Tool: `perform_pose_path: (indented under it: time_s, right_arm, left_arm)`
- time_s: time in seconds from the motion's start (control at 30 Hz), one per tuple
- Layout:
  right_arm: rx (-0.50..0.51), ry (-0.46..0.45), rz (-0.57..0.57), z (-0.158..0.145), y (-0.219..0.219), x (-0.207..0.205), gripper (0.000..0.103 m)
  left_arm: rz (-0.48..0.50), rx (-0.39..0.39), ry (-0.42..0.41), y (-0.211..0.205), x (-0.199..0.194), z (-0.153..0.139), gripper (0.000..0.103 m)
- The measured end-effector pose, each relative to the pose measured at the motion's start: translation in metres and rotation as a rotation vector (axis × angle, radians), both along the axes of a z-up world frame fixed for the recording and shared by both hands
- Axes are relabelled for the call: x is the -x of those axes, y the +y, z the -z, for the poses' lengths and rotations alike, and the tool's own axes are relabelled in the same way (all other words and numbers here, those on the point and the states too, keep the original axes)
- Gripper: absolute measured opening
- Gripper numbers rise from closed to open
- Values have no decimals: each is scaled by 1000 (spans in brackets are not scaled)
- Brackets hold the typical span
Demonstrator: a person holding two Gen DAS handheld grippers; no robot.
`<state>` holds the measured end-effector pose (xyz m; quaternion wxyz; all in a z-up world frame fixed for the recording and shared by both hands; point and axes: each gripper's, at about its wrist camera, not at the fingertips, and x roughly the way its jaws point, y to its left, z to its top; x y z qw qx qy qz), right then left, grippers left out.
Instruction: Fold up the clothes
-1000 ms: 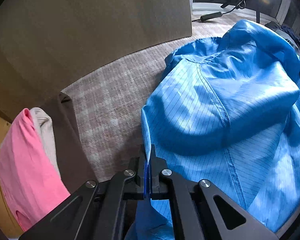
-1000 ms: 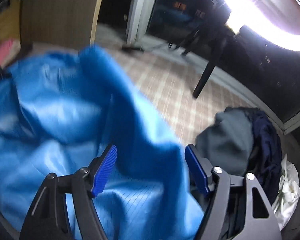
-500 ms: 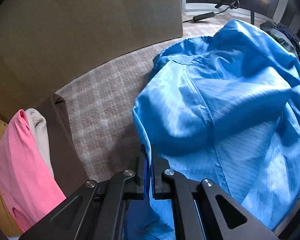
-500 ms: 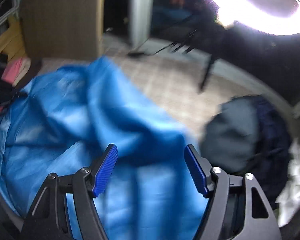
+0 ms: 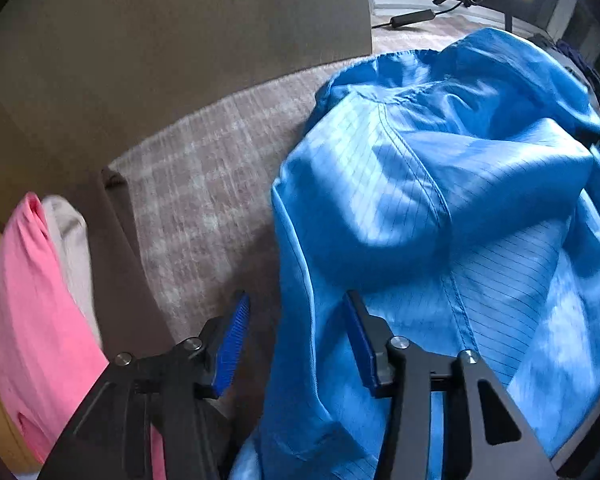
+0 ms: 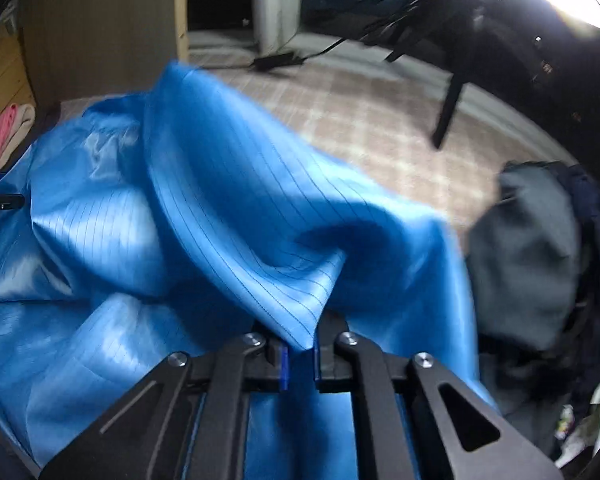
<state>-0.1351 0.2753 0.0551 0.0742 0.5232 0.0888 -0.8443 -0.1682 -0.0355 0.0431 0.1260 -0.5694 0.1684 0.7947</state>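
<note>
Blue jacket [image 5: 440, 208] lies crumpled on the checked carpet [image 5: 204, 184]. Left gripper [image 5: 296, 344] gapes wide, its edge between the fingers; right gripper [image 6: 300, 356] pinches a fold.

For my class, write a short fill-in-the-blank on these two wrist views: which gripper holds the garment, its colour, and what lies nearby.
1. The right gripper is shut on a fold of the ____ garment.
2. The left gripper has its fingers ____, with the garment's edge between them.
3. Left of the left gripper lies a ____ folded cloth.
4. To the right of the garment in the right wrist view sits a pile of ____ clothes.

Missing words: blue; open; pink; dark
</note>
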Motion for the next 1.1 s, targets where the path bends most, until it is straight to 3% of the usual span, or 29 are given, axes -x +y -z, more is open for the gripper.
perform_pose_path:
  time_s: [0.13,0.2,0.23,0.33,0.43,0.63,0.77,0.87,1.1]
  right_arm:
    - [-21,45,19,-19,14,-2,5]
    - [-32,47,37,-19,18,0,5]
    - [-38,47,41,-17,17,0,5]
    - [-56,45,49,-13,12,0,4]
    - [-36,100,97,-37,19,-16,3]
    - [-15,265,198,-131,46,-72,3]
    - [-19,431,240,-203,54,-121,2]
    - [15,559,240,-259,58,-162,2]
    - [40,847,153,-367,55,-290,2]
  left_arm:
    - [-14,-32,-9,-10,11,-2,54]
    - [-7,7,-53,-11,17,16,36]
    - [-1,6,-77,-11,18,23,0]
    - [-2,-22,-57,-9,15,22,0]
    - [-6,-46,29,-11,7,-9,0]
    - [46,-110,288,-28,-33,-132,0]
    - [19,-139,435,-43,-74,-206,0]
    - [7,-108,540,-54,-113,-251,0]
    - [-41,11,838,-42,-255,-379,0]
